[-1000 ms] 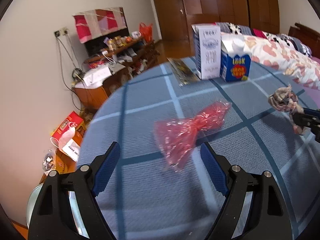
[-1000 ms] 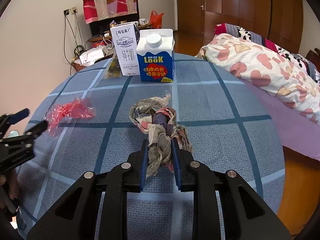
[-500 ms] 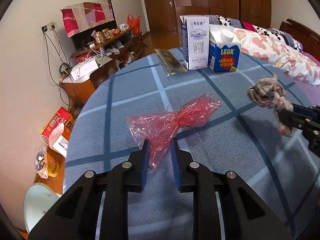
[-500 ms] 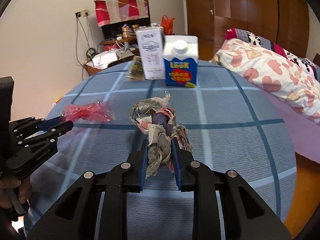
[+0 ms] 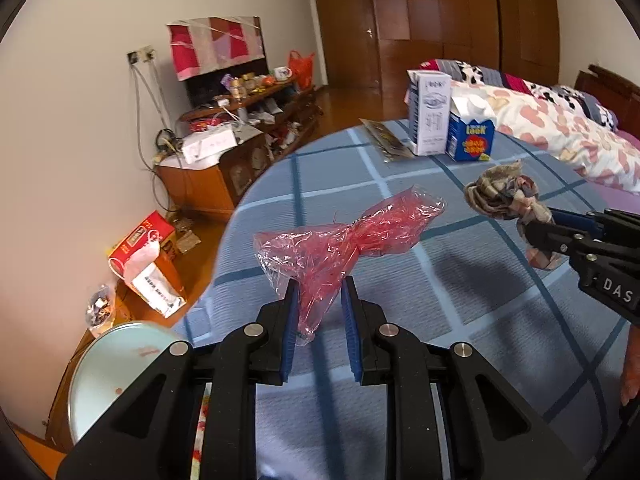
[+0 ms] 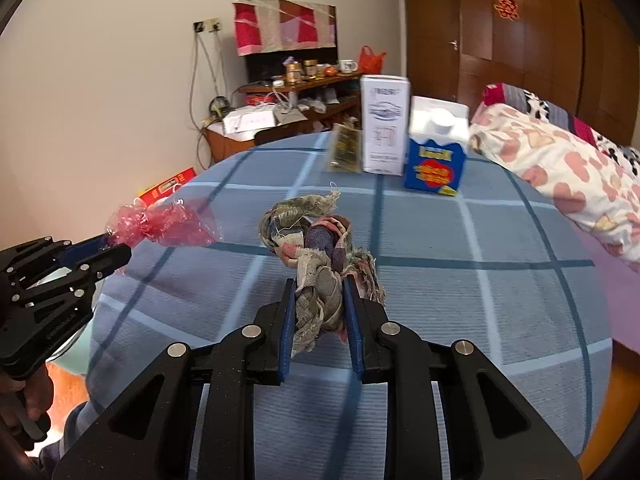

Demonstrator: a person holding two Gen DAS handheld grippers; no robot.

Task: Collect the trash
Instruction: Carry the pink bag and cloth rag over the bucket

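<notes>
Left tongs [image 5: 319, 300] pinch red plastic wrap [image 5: 344, 236] above the checked surface [image 5: 460, 300]; right tongs [image 6: 319, 300] pinch a rag knot [image 6: 320, 264]. Two cartons [image 6: 386, 128] stand at the far edge.

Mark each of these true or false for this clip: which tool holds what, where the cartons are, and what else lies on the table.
1. The left tool is shut on the red plastic wrapper. True.
2. The right tool is open and holds nothing. False: it is shut on the knotted rag.
3. Two cartons, white carton and blue carton, stand upright side by side. True.
4. The cartons lie on the bed. False: they stand on the checked table.
</notes>
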